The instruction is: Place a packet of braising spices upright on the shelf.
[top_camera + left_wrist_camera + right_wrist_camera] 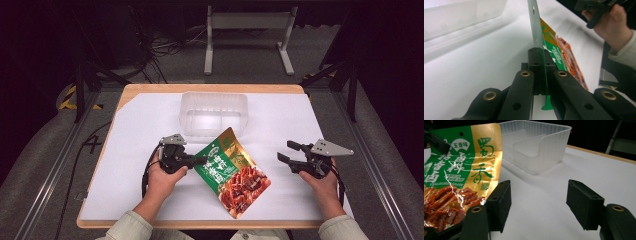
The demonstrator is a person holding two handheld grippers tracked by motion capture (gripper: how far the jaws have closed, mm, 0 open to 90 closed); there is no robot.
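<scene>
Table, covered in white paper, carries everything in play. Next in size is the clear plastic tray, which sits at the far middle with 2 compartments visible from the right gripper view. Just in front of it, and touching or nearly touching its near wall, lies the snack pouch, green and gold with red meat printed on it. Its long axis runs diagonally, from the corner by the tray down toward the person's right.

Left gripper is pressed together on the pouch's left edge; in its own view the jaws pinch the thin green film between them, with the pouch edge standing upright. Right gripper hangs spread and empty, apart from the pouch's right side, jaws pointing toward it.

The tray lies beyond the pouch, so the likely move is a lift forward, and the left gripper has the grip for it.
</scene>
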